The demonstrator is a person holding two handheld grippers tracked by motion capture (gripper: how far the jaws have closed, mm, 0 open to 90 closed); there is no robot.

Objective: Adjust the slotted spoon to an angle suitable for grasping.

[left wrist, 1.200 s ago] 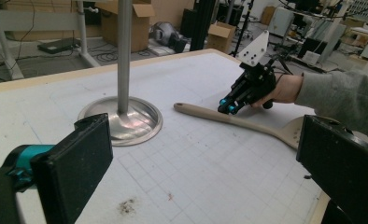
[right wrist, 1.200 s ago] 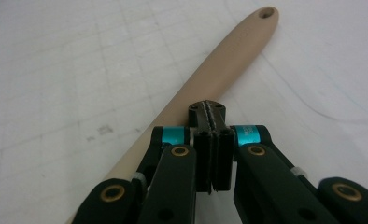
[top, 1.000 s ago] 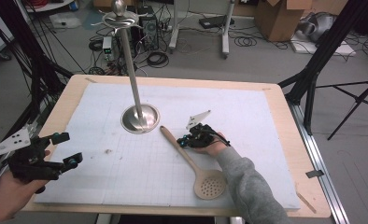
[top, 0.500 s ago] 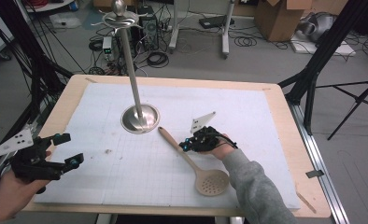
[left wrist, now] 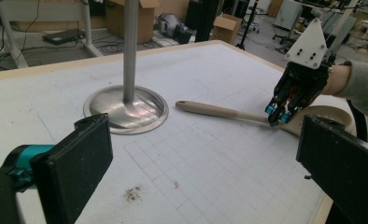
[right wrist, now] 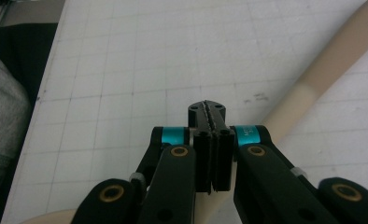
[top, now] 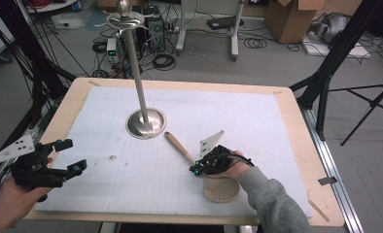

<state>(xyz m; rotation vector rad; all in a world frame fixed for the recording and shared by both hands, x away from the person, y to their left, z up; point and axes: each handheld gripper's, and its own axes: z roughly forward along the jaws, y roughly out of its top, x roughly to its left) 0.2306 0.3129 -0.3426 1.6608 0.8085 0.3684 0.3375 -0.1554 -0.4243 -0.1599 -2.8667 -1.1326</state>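
- Since a second ago, our right gripper (top: 198,169) has slid back along the beige wooden slotted spoon (top: 180,148), from mid-handle toward the neck by the perforated bowl (top: 222,190). The spoon itself hasn't shifted.
- Right gripper: jaws pressed together with nothing between them, tips just above the handle next to the bowl.
- Left gripper (top: 68,155): jaws wide apart, empty, parked at the left table edge, well apart from the spoon.
- The spoon lies flat on the white gridded mat (top: 257,126). Its long axis runs diagonally, with the handle tip near the round base of the tall steel stand (top: 146,123) and the bowl toward our front edge.
- Key relation: the handle sits directly under the right gripper's tips and leads away toward the stand. The right hand is far nearer.
- We reckon the right jaws must open before any grasp.
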